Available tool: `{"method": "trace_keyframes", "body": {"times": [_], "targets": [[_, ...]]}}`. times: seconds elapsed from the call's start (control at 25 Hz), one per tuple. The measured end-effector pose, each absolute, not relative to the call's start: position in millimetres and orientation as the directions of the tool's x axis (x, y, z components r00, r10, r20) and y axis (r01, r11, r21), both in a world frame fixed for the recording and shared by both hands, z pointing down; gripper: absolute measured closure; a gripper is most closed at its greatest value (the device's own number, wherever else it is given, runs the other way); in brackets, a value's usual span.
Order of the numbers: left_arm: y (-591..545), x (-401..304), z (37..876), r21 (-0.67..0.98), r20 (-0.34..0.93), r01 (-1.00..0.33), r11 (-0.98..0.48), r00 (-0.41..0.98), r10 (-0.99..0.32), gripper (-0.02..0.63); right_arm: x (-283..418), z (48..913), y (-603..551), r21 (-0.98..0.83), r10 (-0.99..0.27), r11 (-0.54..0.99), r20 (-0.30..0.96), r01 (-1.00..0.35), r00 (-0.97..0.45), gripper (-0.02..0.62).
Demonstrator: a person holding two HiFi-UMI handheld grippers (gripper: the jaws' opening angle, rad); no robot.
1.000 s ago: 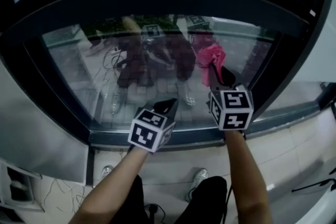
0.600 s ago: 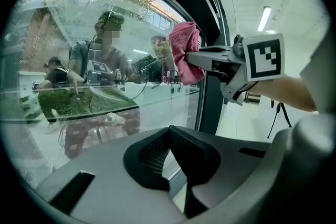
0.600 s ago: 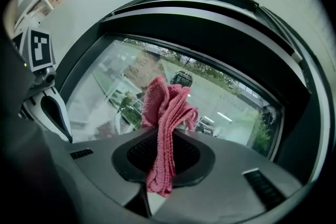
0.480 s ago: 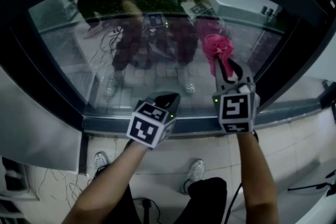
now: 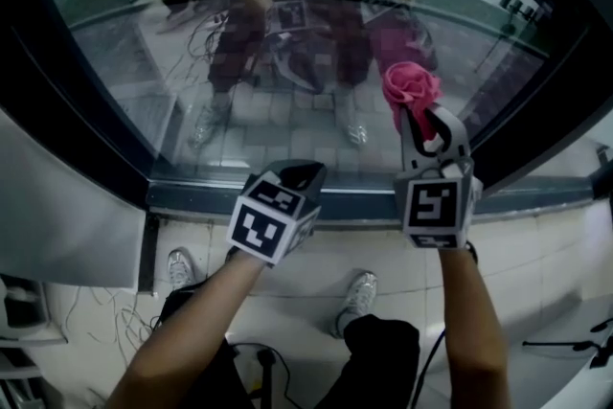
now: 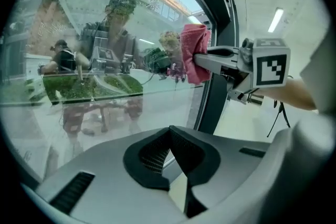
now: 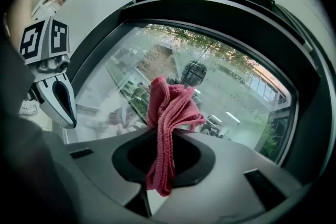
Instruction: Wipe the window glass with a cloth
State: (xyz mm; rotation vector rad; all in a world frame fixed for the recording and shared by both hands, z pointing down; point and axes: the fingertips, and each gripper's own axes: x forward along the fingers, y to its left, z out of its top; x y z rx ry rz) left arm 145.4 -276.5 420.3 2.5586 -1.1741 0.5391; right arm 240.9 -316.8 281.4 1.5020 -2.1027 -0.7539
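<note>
A wide pane of window glass (image 5: pixel 287 124) fills the upper part of the head view, set in a dark frame (image 5: pixel 91 153) whose lower rail runs just ahead of both grippers. The pane carries a dim reflection of the person and the grippers. Below the rail lies a pale tiled floor (image 5: pixel 316 268) with the person's two shoes (image 5: pixel 358 295) on it and loose cables (image 5: pixel 91 350) at the lower left. Nothing stands between the grippers and the pane. The right gripper (image 7: pixel 164 150) has its jaws closed on a pink cloth (image 7: pixel 169 107): the fabric is pinched between the fingers, a short tail hangs below them, and the bunched bulk stands out beyond the fingertips. In the left gripper view that bunch looks to press against the pane near the frame's right upright. The left gripper (image 6: pixel 170 136) hovers low to the left, apart from the cloth, its jaws brought together with nothing between them, its tips near the lower rail.
</note>
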Motion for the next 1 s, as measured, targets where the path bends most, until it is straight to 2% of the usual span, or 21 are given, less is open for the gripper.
{"method": "trace_keyframes", "body": {"times": [0.4, 0.68, 1.0], "targets": [[-254, 135, 460, 0.09, 0.496, -0.771, -0.631, 0.584, -0.643, 0.606, 228, 360, -316, 0.633, -0.927, 0.37, 0.2, -0.68, -0.318, 0.538], [-239, 121, 486, 0.07, 0.524, -0.778, -0.625, 0.562, -0.64, 0.606, 219, 408, -320, 0.614, -0.921, 0.389, 0.242, -0.687, -0.305, 0.538], [-233, 96, 509, 0.089, 0.55, -0.817, -0.569, 0.516, -0.656, 0.606, 220, 487, -325, 0.575, -0.892, 0.443, 0.358, -0.688, -0.275, 0.538]]}}
